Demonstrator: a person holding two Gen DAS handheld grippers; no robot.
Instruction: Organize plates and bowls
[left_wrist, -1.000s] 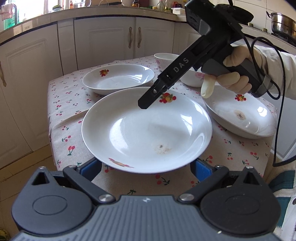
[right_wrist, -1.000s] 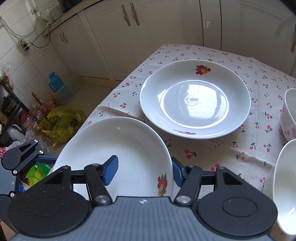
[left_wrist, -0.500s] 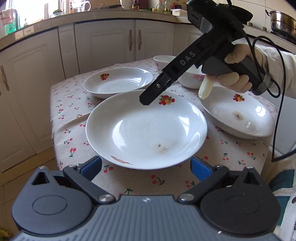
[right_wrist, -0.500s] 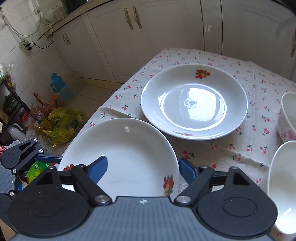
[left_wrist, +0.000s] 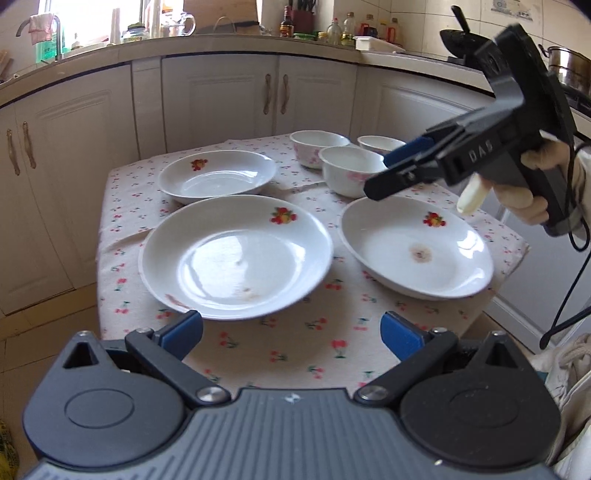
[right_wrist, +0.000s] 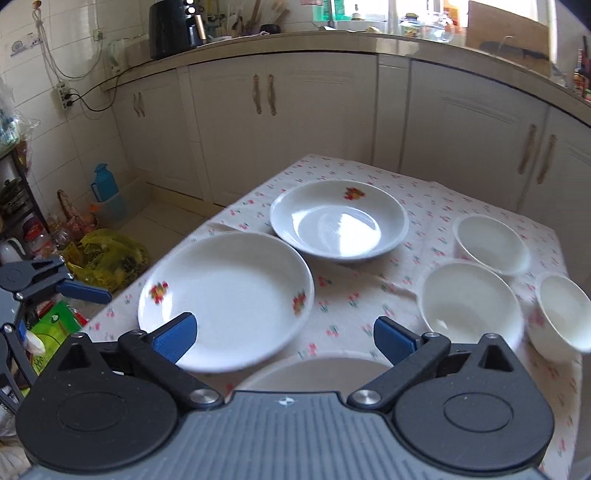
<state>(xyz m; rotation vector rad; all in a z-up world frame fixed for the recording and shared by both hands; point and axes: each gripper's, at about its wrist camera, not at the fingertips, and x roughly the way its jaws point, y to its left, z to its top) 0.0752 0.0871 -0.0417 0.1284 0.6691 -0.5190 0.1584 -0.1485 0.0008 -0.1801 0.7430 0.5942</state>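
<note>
Now both grippers hover with fingers spread, holding nothing

Left gripper (left_wrist: 291, 332): blue rubbery pads flank a glossy round white plate (left_wrist: 236, 256) just ahead on the cherry-print tablecloth (left_wrist: 288, 347); a stained plate (left_wrist: 417, 247) lies right, a third plate (left_wrist: 218, 175) beyond; right gripper (right_wrist: 282, 334) faces three smooth deep bowls (right_wrist: 471, 297) right of its fingers

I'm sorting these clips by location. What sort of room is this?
Most likely a home kitchen: white cabinets run under a countertop crowded with bottles, a pot stands at the right, and plates and bowls sit on a cherry-print tablecloth.
</note>
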